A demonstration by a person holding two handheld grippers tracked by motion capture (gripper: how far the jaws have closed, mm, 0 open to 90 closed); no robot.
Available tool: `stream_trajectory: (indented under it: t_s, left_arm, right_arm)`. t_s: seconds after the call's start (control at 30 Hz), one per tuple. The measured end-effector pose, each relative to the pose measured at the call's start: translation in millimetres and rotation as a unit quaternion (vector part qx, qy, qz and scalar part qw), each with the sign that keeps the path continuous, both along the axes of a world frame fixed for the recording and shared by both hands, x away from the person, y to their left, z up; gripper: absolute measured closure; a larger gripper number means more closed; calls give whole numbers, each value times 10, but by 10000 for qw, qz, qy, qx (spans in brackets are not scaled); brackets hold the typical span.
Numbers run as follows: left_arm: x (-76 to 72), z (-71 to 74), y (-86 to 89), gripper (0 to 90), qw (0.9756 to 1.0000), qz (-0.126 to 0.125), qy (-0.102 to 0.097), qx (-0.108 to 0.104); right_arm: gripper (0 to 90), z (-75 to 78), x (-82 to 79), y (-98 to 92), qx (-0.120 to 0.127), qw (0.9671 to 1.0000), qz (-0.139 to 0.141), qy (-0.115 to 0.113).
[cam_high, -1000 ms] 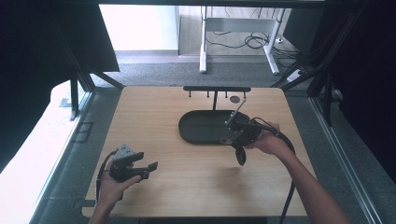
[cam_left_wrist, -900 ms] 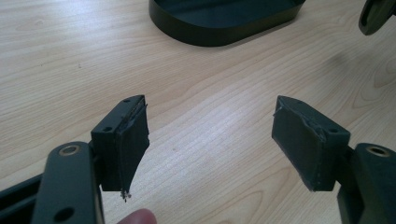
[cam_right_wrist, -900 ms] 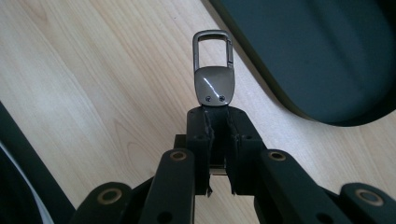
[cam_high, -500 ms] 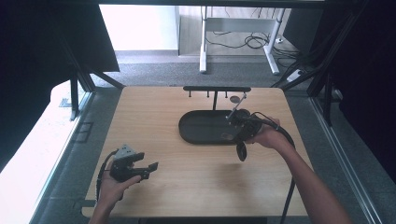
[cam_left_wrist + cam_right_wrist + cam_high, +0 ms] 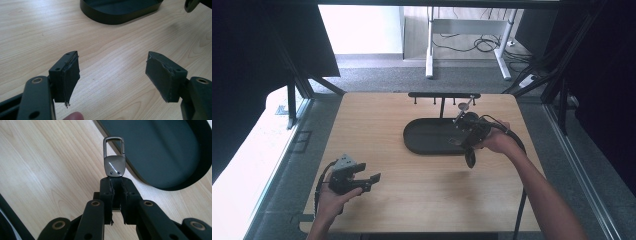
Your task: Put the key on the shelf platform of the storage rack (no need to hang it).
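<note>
Between your right gripper's (image 5: 117, 185) closed jaws: one metal key-fob clip (image 5: 114, 160), long axis running straight out past the tips, above the black tray (image 5: 160, 150) edge. Your left gripper (image 5: 113, 72): jaws wide, empty, farther off.

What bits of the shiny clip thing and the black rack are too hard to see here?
- Key clip: in the right gripper view its lower end is hidden between the right gripper's shut jaws.
- Same clip, high view: too small and blurry to show its shape.
- Hook rack, high view: hooks too small to count.
- Black tray: cut off by the left gripper view's top edge.
</note>
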State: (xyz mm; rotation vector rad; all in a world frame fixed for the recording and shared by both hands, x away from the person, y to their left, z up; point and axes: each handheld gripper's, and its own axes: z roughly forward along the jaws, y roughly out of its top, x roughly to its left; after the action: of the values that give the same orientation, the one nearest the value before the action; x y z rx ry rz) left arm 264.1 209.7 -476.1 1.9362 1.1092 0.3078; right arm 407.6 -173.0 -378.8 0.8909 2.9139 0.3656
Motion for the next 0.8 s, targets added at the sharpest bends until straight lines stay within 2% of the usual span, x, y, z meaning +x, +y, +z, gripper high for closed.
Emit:
stream_trajectory:
  t_s: [0.47,0.8]
  left_arm:
    - [2,4,26,274,10000,10,5,-7]
    - [10,2,57,274,10000,53,-1,-1]
  right_arm:
    - [813,77,242,47,-97,9999,-87,-81]
    - [814,59,417,15,-5,9997,-165,-154]
